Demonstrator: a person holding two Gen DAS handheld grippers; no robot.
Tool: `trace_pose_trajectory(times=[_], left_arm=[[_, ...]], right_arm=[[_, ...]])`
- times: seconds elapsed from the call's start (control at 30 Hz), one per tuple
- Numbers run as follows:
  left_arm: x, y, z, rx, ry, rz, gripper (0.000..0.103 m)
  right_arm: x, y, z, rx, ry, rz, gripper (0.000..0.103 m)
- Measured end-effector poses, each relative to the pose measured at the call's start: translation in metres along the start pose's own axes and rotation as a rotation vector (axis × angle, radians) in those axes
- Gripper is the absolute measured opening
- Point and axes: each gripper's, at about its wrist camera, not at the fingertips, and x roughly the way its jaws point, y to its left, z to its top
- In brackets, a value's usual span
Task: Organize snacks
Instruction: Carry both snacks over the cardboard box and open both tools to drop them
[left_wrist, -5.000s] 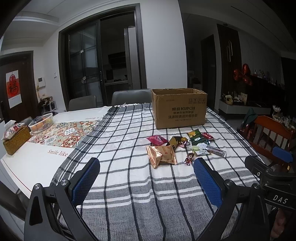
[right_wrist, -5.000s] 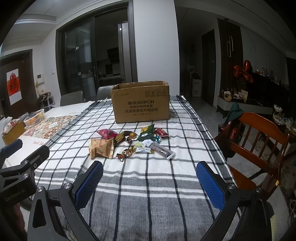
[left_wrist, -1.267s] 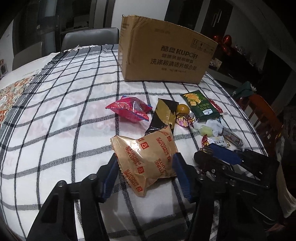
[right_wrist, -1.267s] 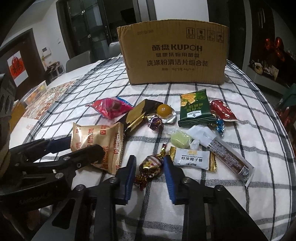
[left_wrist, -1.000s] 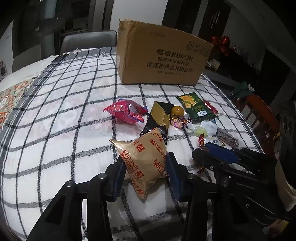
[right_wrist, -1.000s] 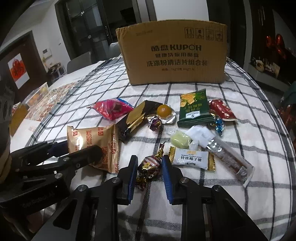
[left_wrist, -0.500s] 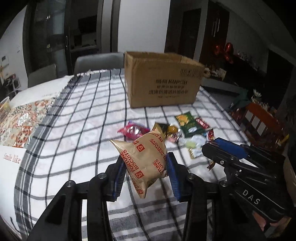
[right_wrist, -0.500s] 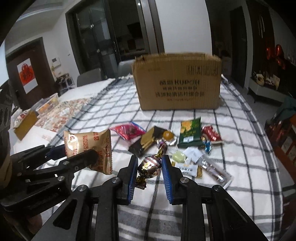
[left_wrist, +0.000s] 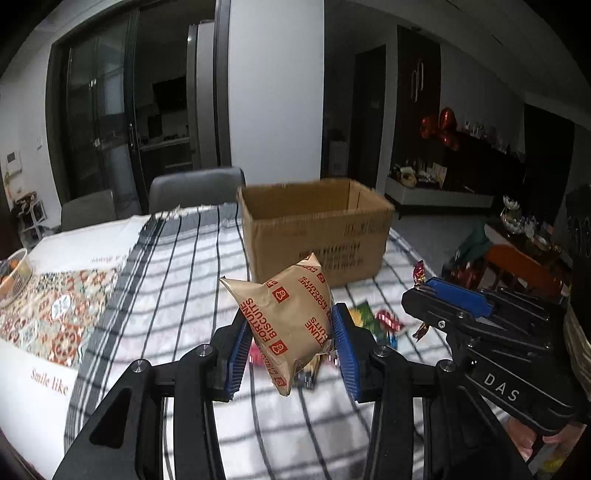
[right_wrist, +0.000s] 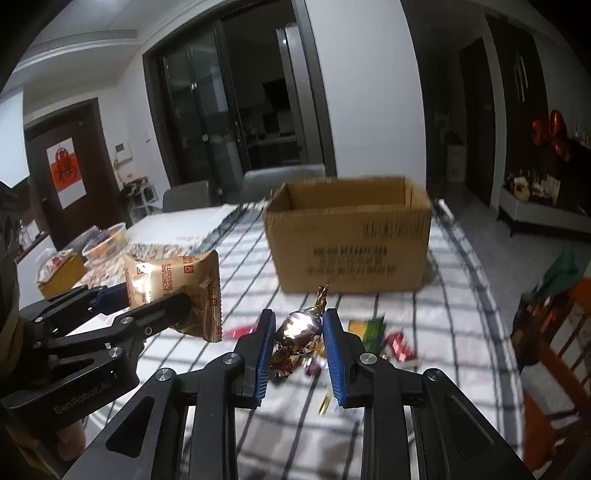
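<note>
My left gripper (left_wrist: 290, 341) is shut on a tan biscuit packet (left_wrist: 288, 317) with red print, held in the air above the checked tablecloth. The same packet (right_wrist: 177, 284) shows at the left of the right wrist view. My right gripper (right_wrist: 298, 345) is shut on a foil-wrapped candy (right_wrist: 295, 332) with twisted ends, also lifted off the table. An open cardboard box (left_wrist: 317, 229) stands ahead of both grippers, its top open (right_wrist: 351, 236). Other snacks (right_wrist: 369, 332) still lie on the cloth below, partly hidden by the fingers.
Grey chairs (left_wrist: 195, 192) stand behind the table's far edge. A patterned mat (left_wrist: 55, 317) and a basket (left_wrist: 13, 275) lie at the left. A wooden chair (right_wrist: 554, 350) is close on the right. A tissue box (right_wrist: 61, 273) sits far left.
Both grippers have risen from the cloth with their snacks, the packet in the left and the candy in the right. The box's open top has come into sight.
</note>
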Motion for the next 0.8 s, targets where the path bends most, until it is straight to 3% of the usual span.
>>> trace_pose_trajectory(times=[0.27, 0.8], left_arm=[[0.015, 0.001, 0.046, 0.01, -0.05, -0.012, 0.042], [0.09, 0.009, 0.12, 0.038, -0.021, -0.017, 0.042]], right_arm=[[0.013, -0.012, 0.046, -0.034, -0.042, -0.01, 0.028], [0.081, -0.05, 0.122, -0.058, -0.031, -0.077, 0.028]])
